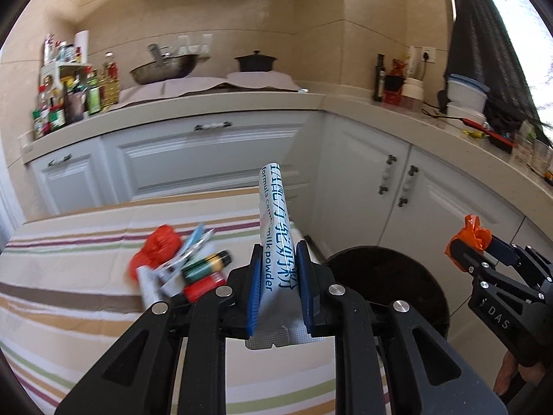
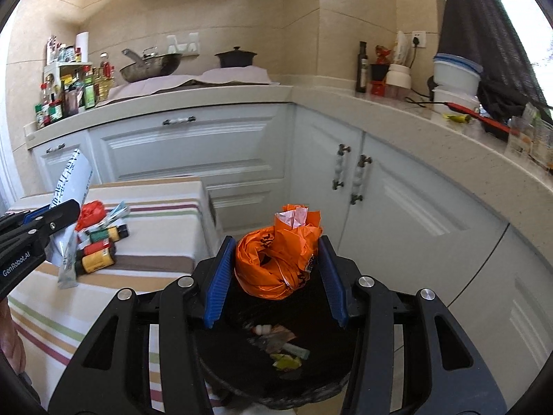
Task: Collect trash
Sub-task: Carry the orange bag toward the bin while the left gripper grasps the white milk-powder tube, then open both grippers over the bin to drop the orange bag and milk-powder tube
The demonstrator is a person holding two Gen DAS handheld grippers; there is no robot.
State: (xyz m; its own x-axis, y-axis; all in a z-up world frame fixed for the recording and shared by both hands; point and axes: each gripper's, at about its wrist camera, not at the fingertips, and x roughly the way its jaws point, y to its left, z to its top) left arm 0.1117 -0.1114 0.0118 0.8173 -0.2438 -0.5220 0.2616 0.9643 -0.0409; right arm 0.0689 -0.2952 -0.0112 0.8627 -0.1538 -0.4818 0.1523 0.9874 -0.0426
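My left gripper (image 1: pixel 277 276) is shut on a white milk powder sachet (image 1: pixel 276 235) and holds it upright above the striped table's right edge; it also shows in the right wrist view (image 2: pixel 69 186). My right gripper (image 2: pixel 273 263) is shut on a crumpled orange plastic bag (image 2: pixel 276 259) and holds it over the black trash bin (image 2: pixel 242 380), which has some litter inside. In the left wrist view the bin (image 1: pixel 397 276) stands right of the table, with the orange bag (image 1: pixel 471 233) above it. More trash (image 1: pixel 183 266) lies in a pile on the table: a red wad, wrappers, small bottles.
The striped tablecloth table (image 1: pixel 69 294) fills the lower left. White cabinets (image 1: pixel 214 155) and a counter run behind and to the right, with bottles, a wok (image 1: pixel 166 69), a black pot (image 1: pixel 255 60) and stacked containers (image 1: pixel 465 93) on it.
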